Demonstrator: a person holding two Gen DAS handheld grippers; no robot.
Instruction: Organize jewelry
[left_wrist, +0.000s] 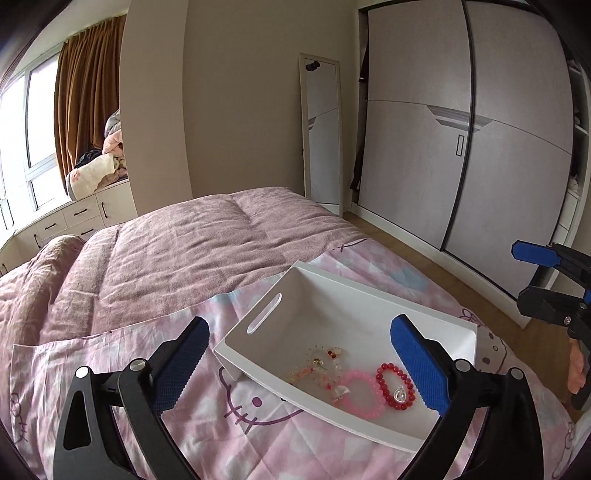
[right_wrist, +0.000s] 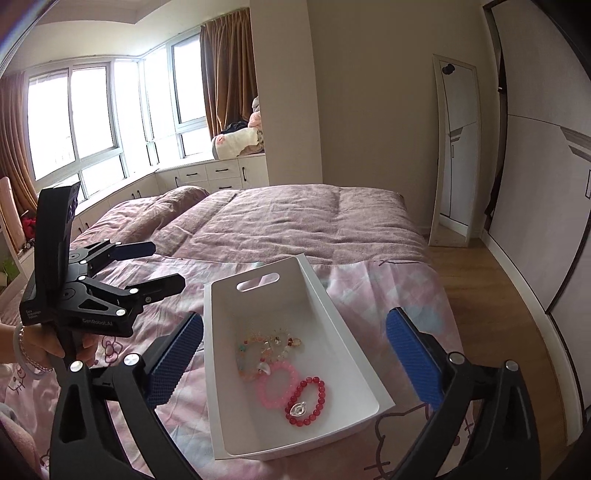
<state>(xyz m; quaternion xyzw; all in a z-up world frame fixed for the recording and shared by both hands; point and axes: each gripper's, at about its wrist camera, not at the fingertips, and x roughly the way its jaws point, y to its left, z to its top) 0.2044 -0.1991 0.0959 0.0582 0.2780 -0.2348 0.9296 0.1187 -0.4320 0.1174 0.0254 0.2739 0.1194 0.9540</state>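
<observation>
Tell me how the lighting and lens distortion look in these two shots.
Right wrist view: the window is blown out white and the mirror bows. Left wrist view: softer, even light; wardrobe doors curve strongly; dark vignette in the corners. The white tray and bracelets stay sharp in both.

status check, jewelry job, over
Left gripper and right gripper: jaws wide open, empty. Red bracelet, pink bracelet and mixed bead strands in white tray on bed. Nothing in the way.
</observation>
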